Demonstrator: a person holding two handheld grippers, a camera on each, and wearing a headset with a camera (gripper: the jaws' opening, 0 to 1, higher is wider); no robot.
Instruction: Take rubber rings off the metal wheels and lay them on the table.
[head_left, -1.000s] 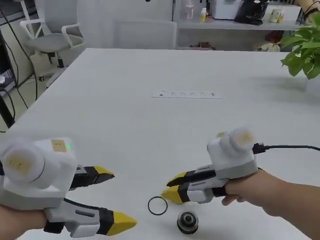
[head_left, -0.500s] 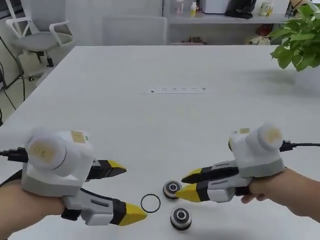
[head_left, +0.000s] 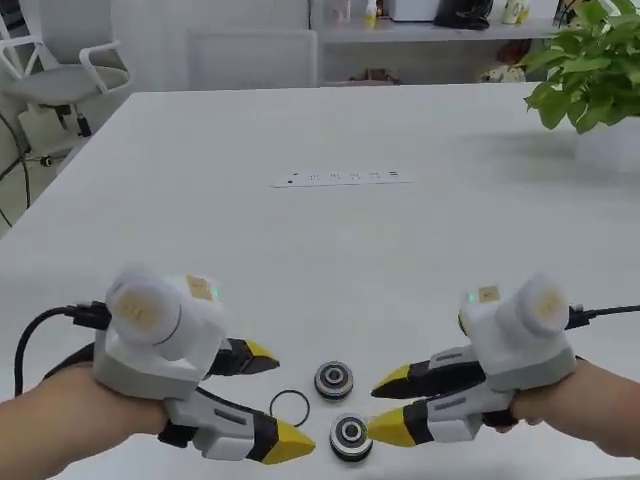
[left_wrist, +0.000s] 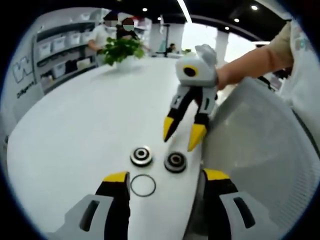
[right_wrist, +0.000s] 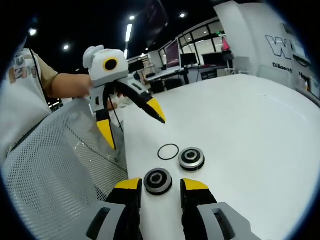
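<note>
- The left tool (head_left: 286, 403) is hanging wide open around the loose rubber ring (left_wrist: 143, 185) (lying flat on the table (head_left: 330, 250)).
- The right tool (head_left: 381, 406) is gaping narrowly, empty, its tips pointing at the nearer metal wheel (right_wrist: 158, 181).

Two metal wheels sit on the worktop (head_left: 450, 250): the farther wheel (head_left: 333, 380) and the nearer wheel (head_left: 351, 434). One loose rubber ring (head_left: 289, 407). Two grippers: left tongs (head_left: 288, 403), right tongs (head_left: 376, 408). One power strip (head_left: 340, 179). One potted plant (head_left: 580, 60).
</note>
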